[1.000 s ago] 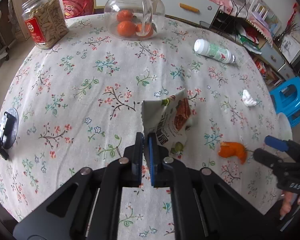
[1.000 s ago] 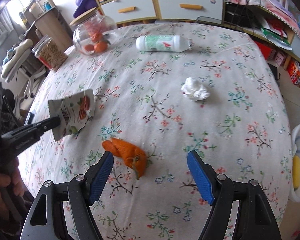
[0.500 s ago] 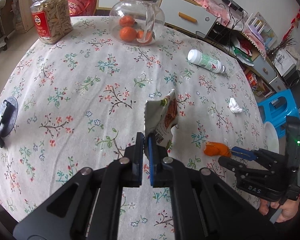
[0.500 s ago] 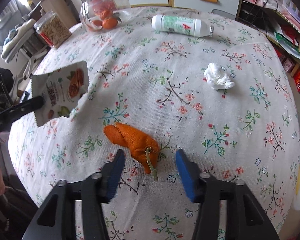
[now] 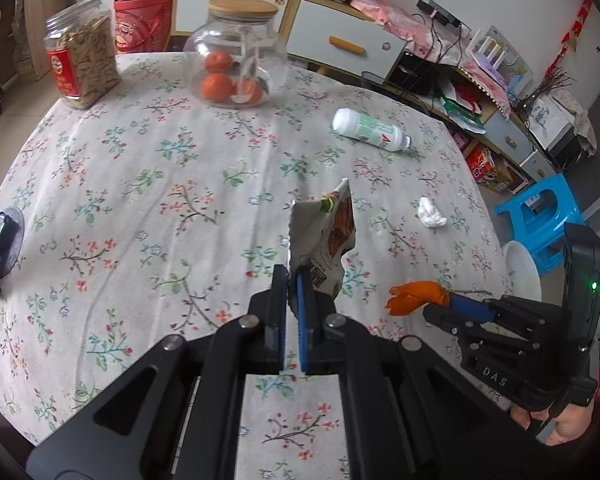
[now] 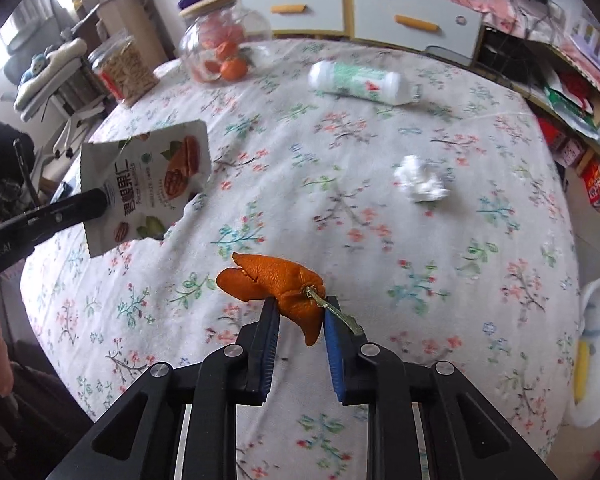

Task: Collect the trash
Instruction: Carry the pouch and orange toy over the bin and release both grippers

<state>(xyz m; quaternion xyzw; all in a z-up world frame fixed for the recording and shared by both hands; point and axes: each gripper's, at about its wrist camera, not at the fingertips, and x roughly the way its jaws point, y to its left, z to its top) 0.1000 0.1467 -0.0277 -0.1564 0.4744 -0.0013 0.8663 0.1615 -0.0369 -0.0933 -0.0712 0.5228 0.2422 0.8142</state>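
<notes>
The round counter (image 5: 148,184) under its floral cloth carries what I have yet to clear, and a white bin (image 6: 598,352) sits low off its edge on my right side, only partly in frame. I judge that bin to be where both loads go, so the coming move turns on it lying to the right of and below both tools, with my right tool (image 6: 298,316) nearer to it.

My left tool (image 5: 292,284) is pressed together on the lower edge of the empty snack pouch (image 5: 326,236), which stands up clear of the cloth. My right tool's jaws have just been closing and now pinch the orange peel (image 6: 276,284) at its stem end, the peel's long axis running up and left from the tips, off the cloth.

The plastic bottle (image 5: 370,130) lies on its side, far across the counter, long axis roughly left to right. The crumpled tissue (image 6: 420,180) sits between it and my right tool.

I cannot see inside the bin beyond a yellow shape. The right wrist view is blurred, and whether the peel's twig (image 6: 334,312) is caught by the pad is unclear.
</notes>
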